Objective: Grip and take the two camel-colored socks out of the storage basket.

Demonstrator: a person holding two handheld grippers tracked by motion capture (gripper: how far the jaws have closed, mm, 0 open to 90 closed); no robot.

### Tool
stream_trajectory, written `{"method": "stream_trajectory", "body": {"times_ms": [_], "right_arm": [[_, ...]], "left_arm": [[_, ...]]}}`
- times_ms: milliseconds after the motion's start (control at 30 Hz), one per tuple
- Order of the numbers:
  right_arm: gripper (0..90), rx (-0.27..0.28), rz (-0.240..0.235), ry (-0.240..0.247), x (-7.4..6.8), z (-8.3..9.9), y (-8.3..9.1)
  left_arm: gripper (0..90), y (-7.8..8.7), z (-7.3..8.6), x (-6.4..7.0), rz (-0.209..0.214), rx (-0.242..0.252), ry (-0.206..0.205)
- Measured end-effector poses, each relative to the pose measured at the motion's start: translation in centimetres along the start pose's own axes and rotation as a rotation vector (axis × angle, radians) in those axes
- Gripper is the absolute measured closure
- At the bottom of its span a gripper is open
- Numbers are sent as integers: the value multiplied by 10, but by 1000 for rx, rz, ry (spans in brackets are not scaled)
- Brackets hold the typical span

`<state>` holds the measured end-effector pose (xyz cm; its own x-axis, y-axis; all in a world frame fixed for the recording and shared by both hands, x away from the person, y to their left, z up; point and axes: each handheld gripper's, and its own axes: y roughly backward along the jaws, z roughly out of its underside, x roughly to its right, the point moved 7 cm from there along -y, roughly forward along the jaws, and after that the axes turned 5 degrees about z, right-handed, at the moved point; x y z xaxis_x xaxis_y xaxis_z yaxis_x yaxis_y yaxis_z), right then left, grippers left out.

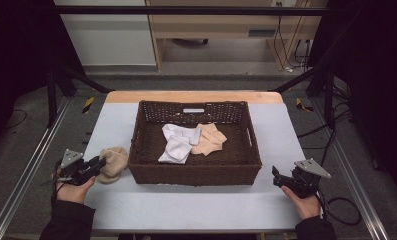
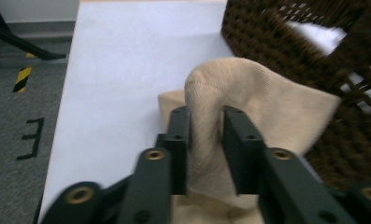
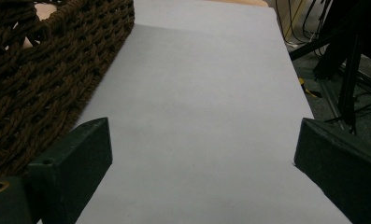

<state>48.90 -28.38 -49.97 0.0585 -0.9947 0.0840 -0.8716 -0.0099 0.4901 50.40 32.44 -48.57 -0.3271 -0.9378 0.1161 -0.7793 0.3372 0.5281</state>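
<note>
A tan knitted sock [image 1: 113, 162] lies bunched on the white table just left of a dark brown wicker basket [image 1: 151, 172]. My left gripper [image 1: 100, 163] is shut on a raised fold of this tan sock [image 2: 206, 135], the cloth squeezed between both jaws. Inside the basket lie a white cloth [image 1: 177, 142] and a peach cloth [image 1: 209, 138]. My right gripper [image 1: 277, 176] rests at the table's right front, past the basket's corner, jaws wide apart over bare table [image 3: 197, 140] and holding nothing.
The basket wall [image 3: 38, 84] runs close along the right gripper's left side. The table edge [image 3: 309, 112] drops off to the right, with cables and stand legs on the floor. Metal rails flank the table on both sides.
</note>
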Motion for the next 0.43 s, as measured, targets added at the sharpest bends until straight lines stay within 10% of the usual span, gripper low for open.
{"method": "stream_trajectory", "body": {"times_ms": [167, 433], "right_arm": [[46, 5, 0, -1, 0, 0, 1], [46, 8, 3, -8, 1, 0, 2]], "left_arm": [[374, 4, 3, -3, 0, 33, 2], [299, 22, 14, -12, -17, 34, 18]]}}
